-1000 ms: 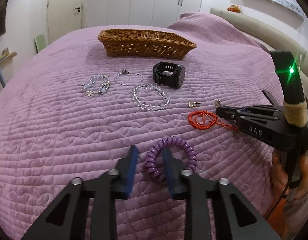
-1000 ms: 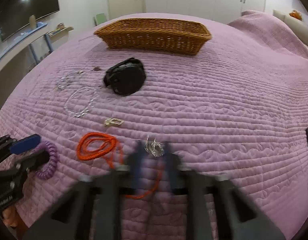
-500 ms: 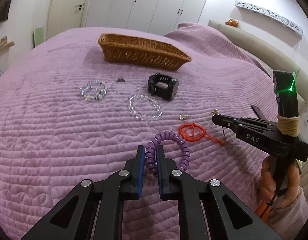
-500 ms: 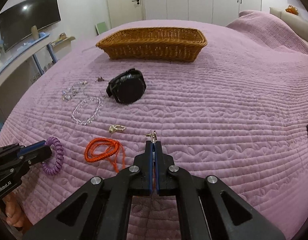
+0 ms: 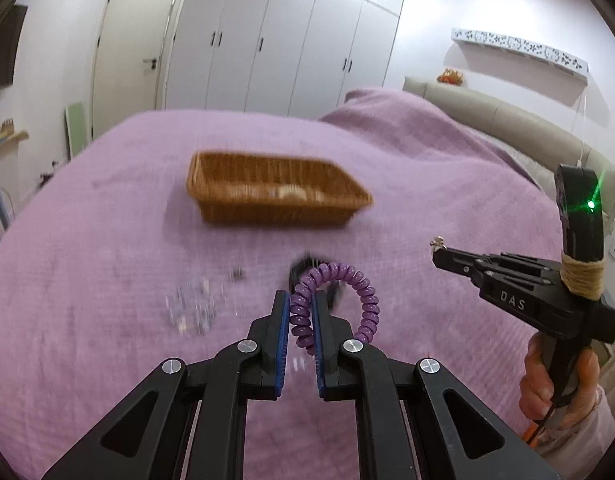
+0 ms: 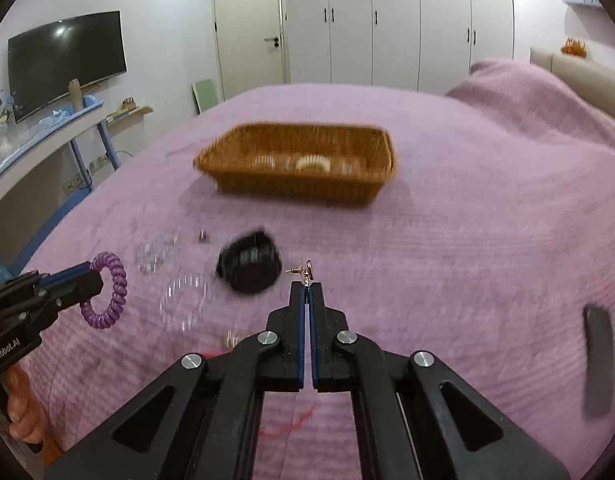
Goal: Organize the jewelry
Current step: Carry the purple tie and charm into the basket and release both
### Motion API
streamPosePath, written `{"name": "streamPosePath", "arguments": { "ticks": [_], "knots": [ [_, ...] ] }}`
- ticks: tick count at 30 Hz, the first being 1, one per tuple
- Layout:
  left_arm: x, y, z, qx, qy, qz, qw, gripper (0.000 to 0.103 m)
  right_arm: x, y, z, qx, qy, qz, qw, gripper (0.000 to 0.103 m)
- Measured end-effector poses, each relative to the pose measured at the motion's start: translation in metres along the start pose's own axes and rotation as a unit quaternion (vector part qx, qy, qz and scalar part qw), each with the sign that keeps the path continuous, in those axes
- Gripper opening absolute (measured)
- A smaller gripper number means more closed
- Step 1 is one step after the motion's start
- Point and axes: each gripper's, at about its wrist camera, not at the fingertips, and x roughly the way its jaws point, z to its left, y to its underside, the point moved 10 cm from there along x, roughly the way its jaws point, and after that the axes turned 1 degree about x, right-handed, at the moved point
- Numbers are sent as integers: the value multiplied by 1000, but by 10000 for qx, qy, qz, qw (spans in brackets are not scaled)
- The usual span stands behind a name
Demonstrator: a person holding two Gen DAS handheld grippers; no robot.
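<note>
Both grippers are up off the bed [image 5: 107, 280] here, each with something in it. The left gripper [image 5: 298, 304] has its jaws pinching one side of a purple spiral hair tie [image 5: 349, 276], and the rest of the loop arches out to the right of the fingers. The right gripper [image 6: 306, 294] has its jaws pressed together on a tiny gold earring [image 6: 307, 270] that sticks up past the tips. From the left camera you can see that earring [image 5: 438, 242] at the nose of the right gripper, with a hand [image 5: 555, 384] wrapped round the handle.

Farther back on the purple bedspread sits a wicker basket [image 6: 299, 184] with a few pale pieces in it, too blurry to name. Between the grippers and the basket lie a black watch [image 6: 249, 266] and a couple of clear bead bracelets [image 6: 185, 302], all smeared.
</note>
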Motion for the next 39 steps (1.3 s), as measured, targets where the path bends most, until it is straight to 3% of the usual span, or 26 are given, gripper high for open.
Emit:
{"name": "streamPosePath", "arguments": {
  "ticks": [8, 16, 21, 25, 29, 33, 37, 39],
  "knots": [
    [37, -94, 20, -55, -147, -409, 9990, 11, 16, -93, -7, -47, -15, -493, 9988, 3],
    [130, -153, 56, -281, -357, -80, 9989, 11, 91, -154, -14, 74, -196, -243, 9995, 3],
    [200, -157, 81, -571, -470, 448, 9963, 11, 165, -159, -24, 383, -290, 406, 9980, 3],
    [244, -147, 94, -585, -631, 814, 9930, 11, 217, -143, -31, 544, -360, 1007, 9928, 2],
    [265, -125, 98, -703, -698, 1120, 9888, 11, 248, -126, -35, 671, -409, 1416, 9868, 2],
    [275, -114, 102, -774, -737, 1253, 9863, 11, 259, -119, -39, 753, -462, 1523, 9844, 2],
    [269, -116, 98, -943, -444, 1189, 9874, 13, 255, -119, -41, 775, -563, 1429, 9851, 4],
    [260, -120, 98, -921, -366, 1101, 9890, 24, 248, -119, -44, 790, -544, 1375, 9858, 12]
  ]
}}
